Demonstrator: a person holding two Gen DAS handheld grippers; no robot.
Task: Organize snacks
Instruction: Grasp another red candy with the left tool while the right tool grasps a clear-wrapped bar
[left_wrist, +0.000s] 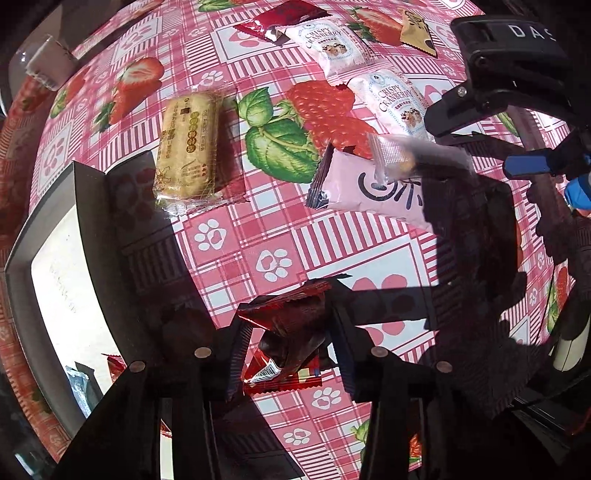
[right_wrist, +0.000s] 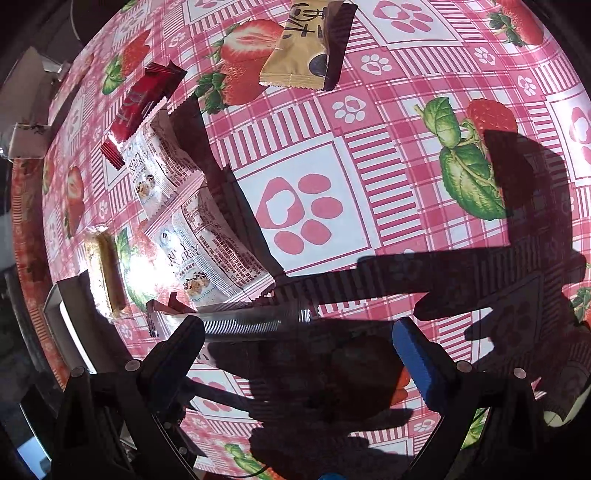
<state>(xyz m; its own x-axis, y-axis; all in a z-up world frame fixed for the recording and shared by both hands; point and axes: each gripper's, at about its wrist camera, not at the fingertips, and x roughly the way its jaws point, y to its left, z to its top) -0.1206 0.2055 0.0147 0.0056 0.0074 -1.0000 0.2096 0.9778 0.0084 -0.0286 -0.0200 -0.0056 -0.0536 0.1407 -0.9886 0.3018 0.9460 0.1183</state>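
The left gripper (left_wrist: 288, 343) is clamped on a crinkly red foil snack packet (left_wrist: 291, 325), held just above the pink checked strawberry-print tablecloth (left_wrist: 258, 229). The grey-rimmed open cardboard box w/ white floor (left_wrist: 55, 266) lies to its left, close by, and already has a couple of packets in its near corner, so the left hand is the nearer one for a drop there; judging by that, the coming move is a short carry leftward over the box wall. The right gripper (right_wrist: 295, 332) stands wide, w/ a clear ridged plastic wrapper (right_wrist: 255, 319) lying across its tips, touching the left finger only. Whether it is truly gripped cannot be told; in the left view the same wrapper looks blurred beside the right tool. Still on the cloth: a clear-wrapped tan biscuit bar (left_wrist: 188, 144), long axis roughly parallel to the box's long wall and just beside it, two white "Crispy Cranberry" pouches (left_wrist: 332, 40), a pale pink pouch (left_wrist: 369, 188) and a beige sachet (right_wrist: 306, 48) — all farther off.
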